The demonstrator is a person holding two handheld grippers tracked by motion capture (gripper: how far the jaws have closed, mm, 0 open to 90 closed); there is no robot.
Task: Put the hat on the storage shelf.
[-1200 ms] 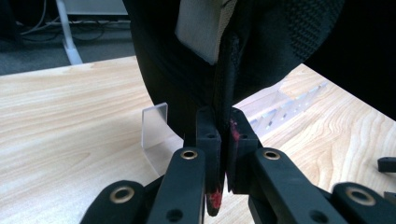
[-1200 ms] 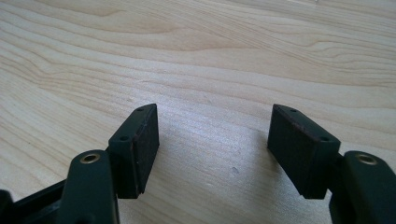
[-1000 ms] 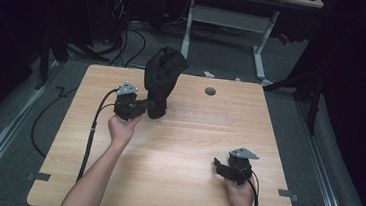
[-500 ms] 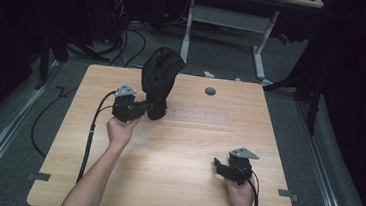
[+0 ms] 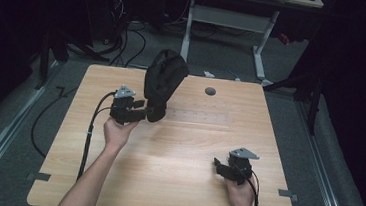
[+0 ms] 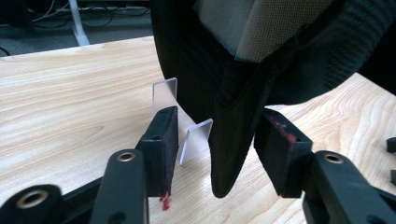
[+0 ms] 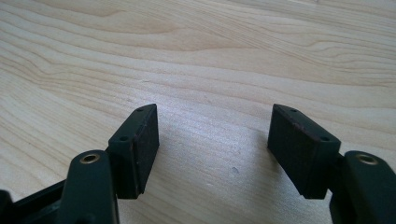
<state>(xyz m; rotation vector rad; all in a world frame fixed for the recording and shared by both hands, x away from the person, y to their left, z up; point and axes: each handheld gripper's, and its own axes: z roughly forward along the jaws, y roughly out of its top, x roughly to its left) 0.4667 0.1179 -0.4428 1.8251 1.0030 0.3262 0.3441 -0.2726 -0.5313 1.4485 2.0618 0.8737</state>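
- While my right fingers (image 7: 137, 140) rest spread wide and empty low over the bare worktop (image 5: 180, 173), nearest me, they have no part in the work.
- Further out, my left fingers (image 6: 161, 140) have just been opening. They now stand apart with the tip of the cap's brim (image 6: 231, 154) hanging between them, and neither pad is pressing on it, as far as I can see.
- The cap (image 5: 165, 79) stands tall near the far left of the worktop, crown up and brim down. It seems propped on a clear stand (image 6: 164, 95) just behind the brim.
- I judge the cap light and soft. The knit crown would crumple and slip under a pinch, and the mesh lining gives no firm hold.
- The brim is the one stiff part, so I would take it flat between both pads, well up from the tip.
- Such a light load could tip easily, and a tug might drag the stand along, so I would lift gently and straight.
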